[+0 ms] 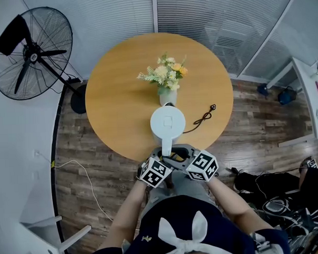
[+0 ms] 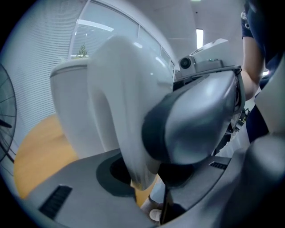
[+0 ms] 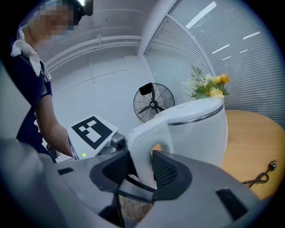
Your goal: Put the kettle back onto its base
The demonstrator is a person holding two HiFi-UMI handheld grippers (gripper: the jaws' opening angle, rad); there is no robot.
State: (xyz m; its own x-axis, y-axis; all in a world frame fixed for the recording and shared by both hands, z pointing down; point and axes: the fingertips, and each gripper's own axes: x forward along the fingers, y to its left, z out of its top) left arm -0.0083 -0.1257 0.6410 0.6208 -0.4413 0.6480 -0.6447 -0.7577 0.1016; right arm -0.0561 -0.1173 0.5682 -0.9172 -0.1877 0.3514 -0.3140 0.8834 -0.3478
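The left gripper is closing its jaws around the handle of the white electric kettle, while the right gripper clamps that same handle.

The round wooden table is being looked down on steeply from the head; the white plastic kettle is being shared, very close, by both gripper views, from opposite sides.
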